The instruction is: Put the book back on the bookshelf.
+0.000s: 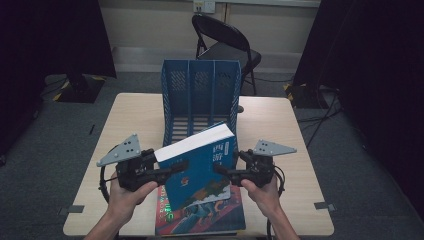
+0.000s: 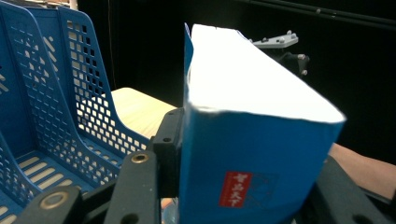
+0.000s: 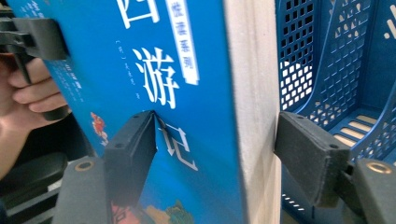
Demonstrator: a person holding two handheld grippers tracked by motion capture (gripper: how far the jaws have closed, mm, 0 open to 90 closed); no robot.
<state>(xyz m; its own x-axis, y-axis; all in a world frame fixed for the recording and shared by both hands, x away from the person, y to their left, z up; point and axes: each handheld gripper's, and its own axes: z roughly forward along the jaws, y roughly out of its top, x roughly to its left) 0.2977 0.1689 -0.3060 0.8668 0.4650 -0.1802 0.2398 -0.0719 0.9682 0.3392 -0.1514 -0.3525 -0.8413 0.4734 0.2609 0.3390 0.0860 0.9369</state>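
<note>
Both forearms reached in from the near edge of the bench (image 1: 280, 112), hands level and facing each other. The left tongs (image 1: 172, 170) clamped the thick blue book (image 1: 202, 160), held tilted above a flat book (image 1: 200, 217), just before the blue file rack (image 1: 200, 95). The right tongs (image 1: 222, 170) straddled its other edge, apparently loosely.
</note>
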